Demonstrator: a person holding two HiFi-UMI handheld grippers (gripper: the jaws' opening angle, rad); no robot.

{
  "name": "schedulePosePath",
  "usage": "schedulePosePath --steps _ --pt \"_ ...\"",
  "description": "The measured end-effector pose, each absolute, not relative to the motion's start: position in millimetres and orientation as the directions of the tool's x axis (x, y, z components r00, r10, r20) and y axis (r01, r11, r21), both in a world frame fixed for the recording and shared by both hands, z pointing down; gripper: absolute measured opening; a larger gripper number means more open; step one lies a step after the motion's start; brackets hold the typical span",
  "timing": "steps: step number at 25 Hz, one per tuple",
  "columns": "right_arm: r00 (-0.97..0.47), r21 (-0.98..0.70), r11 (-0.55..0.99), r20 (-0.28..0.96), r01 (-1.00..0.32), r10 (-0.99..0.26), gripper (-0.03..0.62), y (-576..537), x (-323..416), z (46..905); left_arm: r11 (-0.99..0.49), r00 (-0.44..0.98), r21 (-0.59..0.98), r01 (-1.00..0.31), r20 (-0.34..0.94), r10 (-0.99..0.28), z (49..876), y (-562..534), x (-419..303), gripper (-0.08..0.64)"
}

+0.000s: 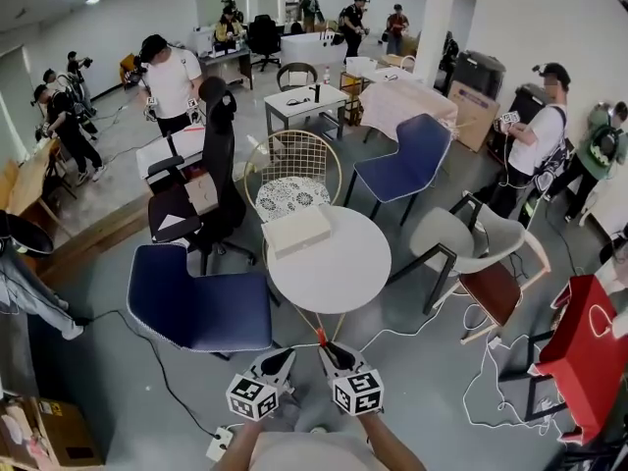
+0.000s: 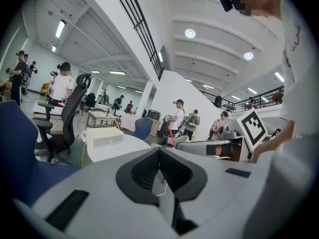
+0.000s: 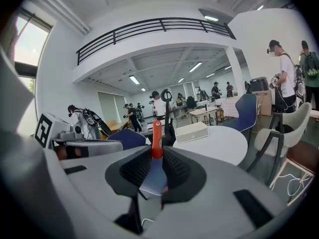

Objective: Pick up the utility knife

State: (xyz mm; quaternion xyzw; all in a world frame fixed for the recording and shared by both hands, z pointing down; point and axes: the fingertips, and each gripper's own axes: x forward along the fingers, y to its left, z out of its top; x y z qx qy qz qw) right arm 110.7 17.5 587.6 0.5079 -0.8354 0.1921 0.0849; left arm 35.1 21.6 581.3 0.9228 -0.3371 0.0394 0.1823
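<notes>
Right gripper view shows my right claw (image 3: 156,159) clenched on the utility knife (image 3: 157,132). Its grey-blue body sits between the two dark ribbed pads, and a slim orange-red end stands out past the tips, pointing toward the round white table (image 3: 219,143). In the head view the knife is only a small orange tip at the front of this claw, in the air just before the near edge of the table and not touching it. My left claw (image 2: 159,152) is just beside the right one, on the same near side of the table. Its pads are closed together and nothing is between them. Chairs stand around the table: a low blue chair (image 1: 201,307) to its left, a wire chair (image 1: 292,170) with a white lace cushion behind it, a second blue chair (image 1: 407,160) behind it to the right, and a grey chair (image 1: 461,238) at its right. On the near side of the table the grey floor is open between the low blue chair and the grey chair. White cables (image 1: 471,356) lie on the floor to the right of the table. On the table, near its far-left edge, lies a flat white box (image 1: 299,231). It is closed, so I cannot tell what is inside. A red bag (image 1: 589,346) is well to the right of the table, and its contents do not show.
</notes>
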Motion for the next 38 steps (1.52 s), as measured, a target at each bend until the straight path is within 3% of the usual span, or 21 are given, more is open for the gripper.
schedulePosePath --steps 18,38 --pt "-0.469 -0.209 0.423 0.305 -0.882 -0.829 0.080 99 101 587 -0.720 0.771 0.281 -0.634 0.171 -0.613 577 97 32 0.012" --pt "-0.483 -0.183 0.448 0.281 -0.875 -0.829 0.080 109 97 574 -0.729 0.772 0.264 -0.632 0.137 -0.620 566 110 40 0.012"
